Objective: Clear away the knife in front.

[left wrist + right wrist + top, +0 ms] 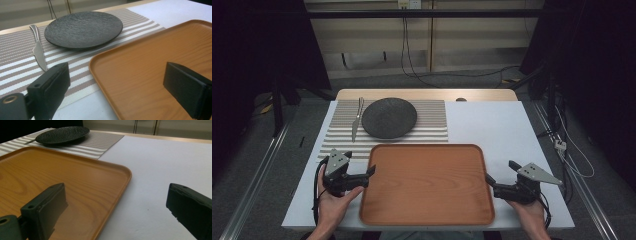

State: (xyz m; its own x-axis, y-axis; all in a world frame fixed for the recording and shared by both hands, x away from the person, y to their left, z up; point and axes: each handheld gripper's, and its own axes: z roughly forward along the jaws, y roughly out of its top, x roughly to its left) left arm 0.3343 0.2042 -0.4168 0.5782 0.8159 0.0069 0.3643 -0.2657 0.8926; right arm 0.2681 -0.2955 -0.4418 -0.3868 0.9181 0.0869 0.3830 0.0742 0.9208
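Tray (427, 185) before mat (432, 122); plate (389, 118), knife (357, 119) on mat.

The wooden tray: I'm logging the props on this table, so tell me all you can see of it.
The tray is a wide, shallow rectangle with rounded corners and a low raised rim, orange-brown with visible wood grain. It is empty and lies flat on the white table, at the near middle. Its far edge appears to overlap the near edge of the striped mat. The left gripper and the right gripper, both open, sit at its left and right rims; whether they touch it is unclear.
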